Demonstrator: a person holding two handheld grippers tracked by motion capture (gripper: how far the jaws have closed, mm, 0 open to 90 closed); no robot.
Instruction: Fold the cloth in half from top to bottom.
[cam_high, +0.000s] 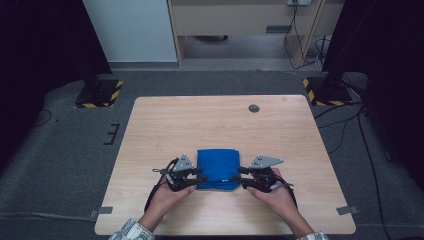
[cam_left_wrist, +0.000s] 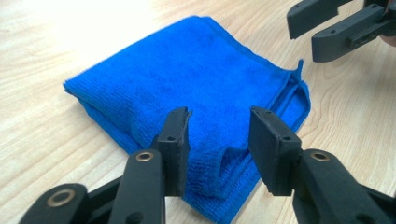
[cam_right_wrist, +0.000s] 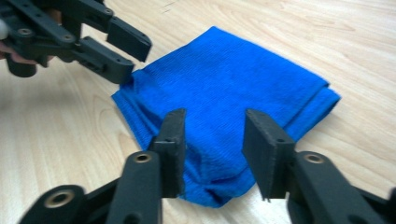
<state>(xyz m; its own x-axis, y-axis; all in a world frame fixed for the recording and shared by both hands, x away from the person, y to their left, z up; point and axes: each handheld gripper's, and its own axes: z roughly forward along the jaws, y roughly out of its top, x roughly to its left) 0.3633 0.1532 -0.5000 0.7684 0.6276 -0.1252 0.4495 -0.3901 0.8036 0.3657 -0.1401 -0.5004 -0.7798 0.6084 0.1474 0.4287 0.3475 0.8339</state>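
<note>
A blue cloth (cam_high: 218, 169), folded into a thick square, lies flat near the front middle of the wooden table (cam_high: 200, 120). My left gripper (cam_high: 200, 180) is at the cloth's near left corner, my right gripper (cam_high: 239, 179) at its near right corner. In the left gripper view the cloth (cam_left_wrist: 187, 79) shows layered edges, and my left gripper (cam_left_wrist: 219, 116) stands open with its jaws astride that corner. The right gripper (cam_left_wrist: 322, 28) shows open at the far side. In the right gripper view my right gripper (cam_right_wrist: 212, 116) is open over the cloth (cam_right_wrist: 233, 79), with the left gripper (cam_right_wrist: 121, 51) beyond.
A round grommet hole (cam_high: 254, 108) sits near the table's far edge. Grey tape tabs (cam_high: 101, 211) mark the front corners. Stand bases with yellow-black tape (cam_high: 100, 92) rest on the floor behind the table, with cables (cam_high: 350, 120) trailing at the right.
</note>
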